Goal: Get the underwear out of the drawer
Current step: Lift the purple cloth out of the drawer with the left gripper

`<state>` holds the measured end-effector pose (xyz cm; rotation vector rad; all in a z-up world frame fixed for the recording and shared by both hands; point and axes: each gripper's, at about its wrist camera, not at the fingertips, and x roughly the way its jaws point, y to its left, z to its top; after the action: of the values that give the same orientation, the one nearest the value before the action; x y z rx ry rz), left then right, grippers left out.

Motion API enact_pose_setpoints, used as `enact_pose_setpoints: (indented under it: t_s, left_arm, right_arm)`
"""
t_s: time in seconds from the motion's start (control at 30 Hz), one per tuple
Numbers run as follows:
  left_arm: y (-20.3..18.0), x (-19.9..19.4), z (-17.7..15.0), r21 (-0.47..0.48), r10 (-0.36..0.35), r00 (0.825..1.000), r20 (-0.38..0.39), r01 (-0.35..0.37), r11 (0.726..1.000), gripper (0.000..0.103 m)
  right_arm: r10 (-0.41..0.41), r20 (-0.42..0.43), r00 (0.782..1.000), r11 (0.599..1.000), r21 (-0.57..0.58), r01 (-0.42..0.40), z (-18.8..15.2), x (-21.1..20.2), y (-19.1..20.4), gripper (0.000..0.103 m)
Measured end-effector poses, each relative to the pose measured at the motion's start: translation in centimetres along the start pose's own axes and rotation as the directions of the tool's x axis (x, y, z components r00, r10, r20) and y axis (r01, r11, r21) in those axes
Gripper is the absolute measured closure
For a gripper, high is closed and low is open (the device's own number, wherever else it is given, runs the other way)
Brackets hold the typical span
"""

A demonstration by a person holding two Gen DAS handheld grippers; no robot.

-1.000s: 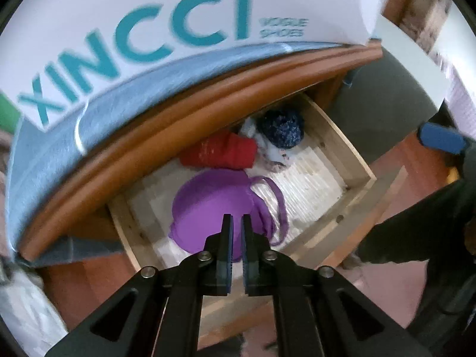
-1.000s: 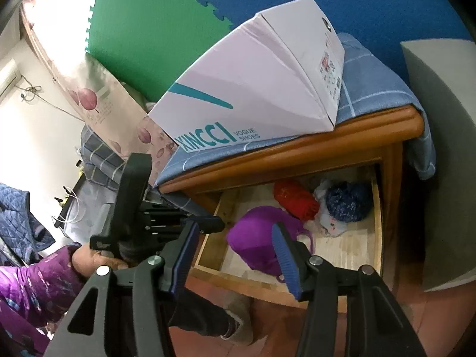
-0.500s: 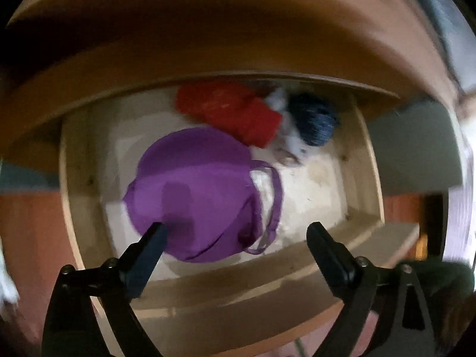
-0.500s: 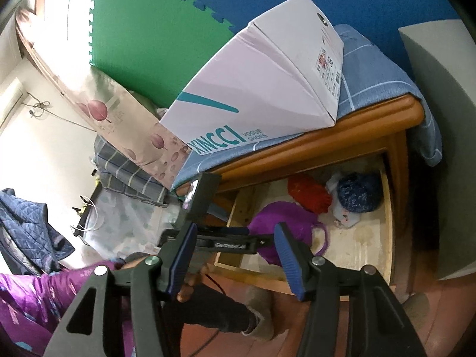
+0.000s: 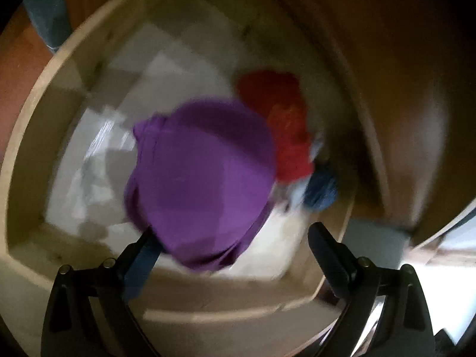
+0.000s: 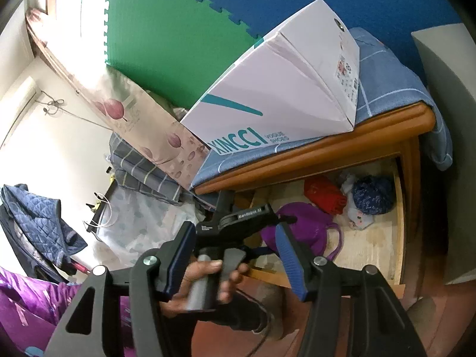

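Note:
A purple underwear (image 5: pixel 202 184) lies bunched on the floor of the open wooden drawer (image 5: pixel 26 136). In the blurred left wrist view my left gripper (image 5: pixel 235 244) hangs close above it, pointing down, open wide. The cloth's near edge lies between the fingers (image 5: pixel 324 244), with no pad pressing on it. From the right wrist view the same purple underwear (image 6: pixel 306 226) and left gripper (image 6: pixel 276 233) show, held by a hand (image 6: pixel 205 279). My right gripper (image 6: pixel 235 255) stays back from the drawer (image 6: pixel 398 208), open with nothing in it.
A red garment (image 6: pixel 324 193) and a dark blue patterned bundle (image 6: pixel 372 196) sit at the drawer's back. A white shoebox (image 6: pixel 282 95) rests on a blue cloth (image 6: pixel 386 80) atop the cabinet. Bedding and a jacket lie to the left.
My left gripper went from shut to wide open, rolled, and dropped towards the purple underwear in the drawer. The right gripper has barely shifted.

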<state>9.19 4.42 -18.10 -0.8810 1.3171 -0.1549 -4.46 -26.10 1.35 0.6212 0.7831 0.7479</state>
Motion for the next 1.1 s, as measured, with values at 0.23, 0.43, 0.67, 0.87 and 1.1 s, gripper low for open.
enact_pose_setpoints:
  t_s: [0.23, 0.43, 0.67, 0.87, 1.1]
  left_arm:
    - [0.1, 1.2, -0.3, -0.009, -0.083, 0.996, 0.020, 0.083, 0.997, 0.048]
    - [-0.6, 0.6, -0.9, 0.036, -0.048, 0.996, 0.071, 0.045, 0.998, 0.089]
    - [-1.8, -2.7, -2.4, 0.134, -0.103, 0.986, 0.132, 0.085, 0.987, 0.090]
    - [-2.8, -5.9, -3.7, 0.178, -0.156, 0.975, 0.160, 0.127, 0.976, 0.090]
    - [-3.1, -10.7, -5.9, 0.208, -0.201, 0.963, 0.179, 0.162, 0.965, 0.090]
  right_arm:
    - [0.015, -0.013, 1.000, 0.999, 0.031, -0.014, 0.1, -0.1, -0.4, 0.045]
    - [-0.006, -0.023, 1.000, 0.999, 0.040, 0.007, 0.0, -0.2, -0.7, 0.044]
    - [-0.037, -0.007, 0.999, 0.997, 0.068, 0.038, 0.0, -0.5, -1.4, 0.044]
    - [-0.070, -0.019, 0.997, 0.993, 0.093, 0.071, -0.1, -0.2, -2.2, 0.044]
    - [-0.099, -0.022, 0.995, 0.988, 0.113, 0.101, -0.1, 0.1, -2.9, 0.044]
